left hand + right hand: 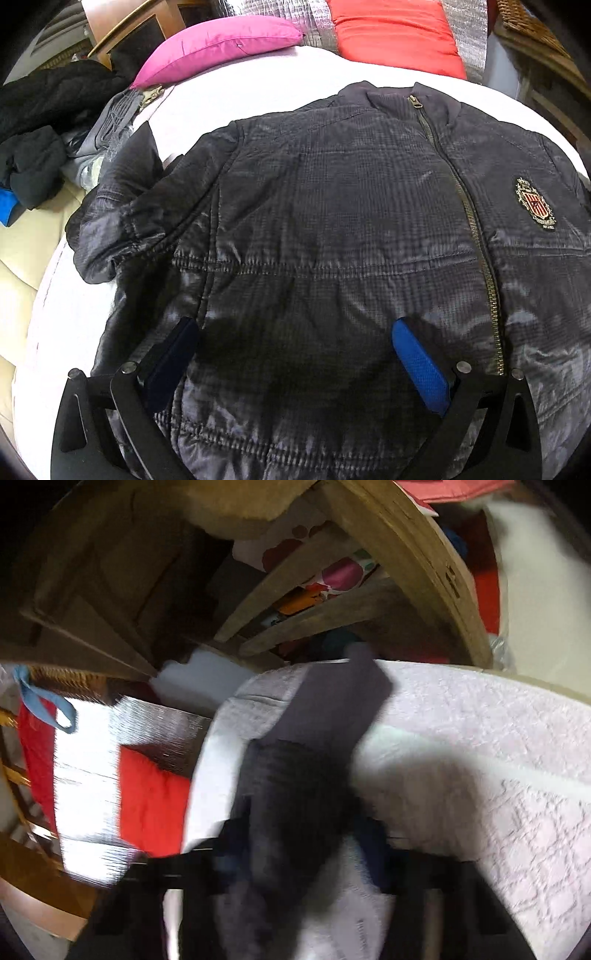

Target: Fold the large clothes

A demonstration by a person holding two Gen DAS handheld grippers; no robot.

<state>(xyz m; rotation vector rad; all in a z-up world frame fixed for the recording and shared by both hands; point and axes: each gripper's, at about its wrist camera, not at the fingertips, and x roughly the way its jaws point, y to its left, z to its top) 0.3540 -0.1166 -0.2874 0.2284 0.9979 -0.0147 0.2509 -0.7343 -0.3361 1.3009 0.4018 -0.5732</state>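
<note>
**Jacket flat on the bed, right tool on the sleeve**

Through the left wrist camera, the dark padded jacket [332,229] lies face up on the white quilted bedcover [74,314], collar at the far end from the tool, zip [476,236] closed and running away from just beyond the blue finger. The left gripper [295,354] hangs over the lower front panel with its jaws spread wide; the dark pad [173,354] sits at the jacket's side seam, the blue pad [417,365] near the zip, with flat fabric between them and nothing pinched. An embroidered crest [535,203] shows ahead and to the right of the tool. The jacket's near sleeve [122,221] is bunched ahead and left of the dark finger. Further off that way is a heap of dark clothes [40,122], and beyond the collar a pink cushion [218,48] and a red cushion [391,33].

Over to the right wrist camera, and it is heavily blurred. The right gripper [303,834] has a dark sleeve [306,775] running straight out between its fingers, the cuff end [343,694] stretched ahead toward the edge of the bedcover [498,738]. The jaws stand drawn in close on either side of the cloth and look to be pinching it, though the smear hides the pads. Wooden furniture [406,554] rises beyond the bed edge; a red cushion [151,801] lies to the tool's left.
</note>
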